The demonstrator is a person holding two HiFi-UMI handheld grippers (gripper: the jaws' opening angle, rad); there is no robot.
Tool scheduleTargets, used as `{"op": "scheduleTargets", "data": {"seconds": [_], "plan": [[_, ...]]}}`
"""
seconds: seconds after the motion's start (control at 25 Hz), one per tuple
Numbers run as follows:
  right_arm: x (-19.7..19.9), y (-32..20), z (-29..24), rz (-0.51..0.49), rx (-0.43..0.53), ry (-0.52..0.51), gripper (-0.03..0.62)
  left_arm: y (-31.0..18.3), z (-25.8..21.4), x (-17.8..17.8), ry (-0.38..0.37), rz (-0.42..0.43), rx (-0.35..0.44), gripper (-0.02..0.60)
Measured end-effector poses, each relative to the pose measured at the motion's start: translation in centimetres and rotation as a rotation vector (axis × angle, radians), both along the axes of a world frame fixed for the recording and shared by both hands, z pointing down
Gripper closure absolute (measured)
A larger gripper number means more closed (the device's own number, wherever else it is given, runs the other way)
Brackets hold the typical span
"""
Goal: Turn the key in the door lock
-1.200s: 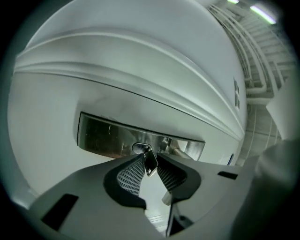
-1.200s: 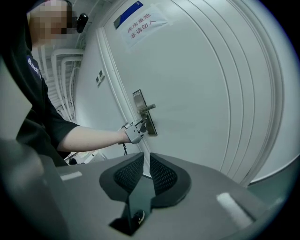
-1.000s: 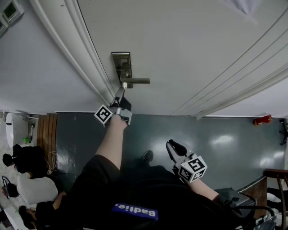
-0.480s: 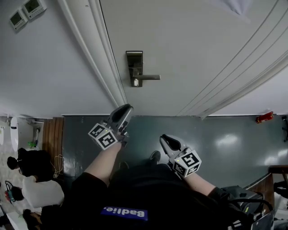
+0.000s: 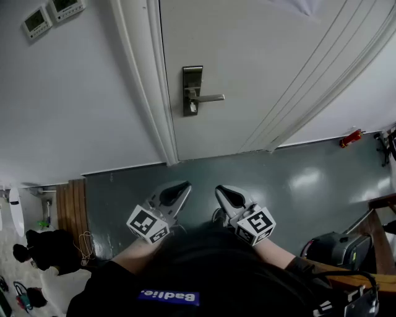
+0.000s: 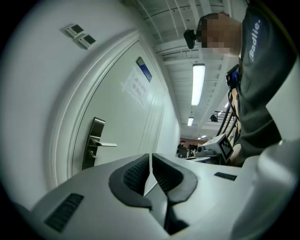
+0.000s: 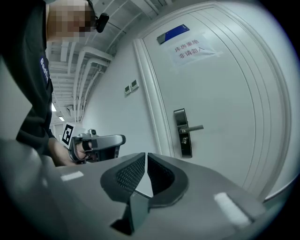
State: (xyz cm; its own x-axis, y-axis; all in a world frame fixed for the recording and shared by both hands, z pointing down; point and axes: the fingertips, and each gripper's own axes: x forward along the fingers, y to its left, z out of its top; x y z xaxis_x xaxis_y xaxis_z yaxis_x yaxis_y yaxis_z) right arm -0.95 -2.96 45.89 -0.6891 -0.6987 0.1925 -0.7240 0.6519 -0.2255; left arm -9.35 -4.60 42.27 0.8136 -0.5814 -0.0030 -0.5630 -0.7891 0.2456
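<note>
A metal lock plate [image 5: 192, 79] with a lever handle [image 5: 210, 98] sits on the white door [image 5: 260, 56]. A small key [image 5: 193, 108] sticks out below the lever. Both grippers hang well back from the door, over the grey floor. My left gripper [image 5: 184, 186] is shut with nothing between its jaws, which have just been closing. My right gripper [image 5: 219, 189] is beside it, also shut and empty. In the left gripper view the lock plate [image 6: 93, 143] lies far beyond the left gripper [image 6: 150, 156]. In the right gripper view the lock plate [image 7: 183, 136] stands far beyond the right gripper [image 7: 146, 154].
Two wall panels [image 5: 52, 15] hang left of the door frame [image 5: 154, 93]. A red object [image 5: 350, 137] lies on the floor at right, and a wooden frame [image 5: 374, 223] stands at lower right. A paper notice [image 7: 190, 49] is stuck on the door. People sit at lower left [image 5: 46, 251].
The left gripper has come away from the lock, drawn back toward the body and rolled. The right gripper has also drawn back a little. The door now looks farther off.
</note>
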Motion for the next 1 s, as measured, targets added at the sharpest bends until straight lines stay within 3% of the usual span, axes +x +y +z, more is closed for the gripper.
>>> {"op": "scheduleTargets", "data": {"seconds": [0.24, 0.56, 1.0], "plan": [[-0.1, 1.7, -2.3, -0.014, 0.057, 0.004, 0.589, 3.1, -3.0, 0.6, -0.062, -0.015, 0.106, 0.575], [1.0, 3.2, -5.1, -0.105, 0.166, 0.007, 0.592, 5.4, -4.0, 4.8, -0.121, 0.023, 0.115, 0.577], [2.3, 4.1, -4.1, -0.151, 0.145, -0.002, 0.594, 6.5, -2.7, 6.7, -0.156, 0.013, 0.098, 0.577]]}}
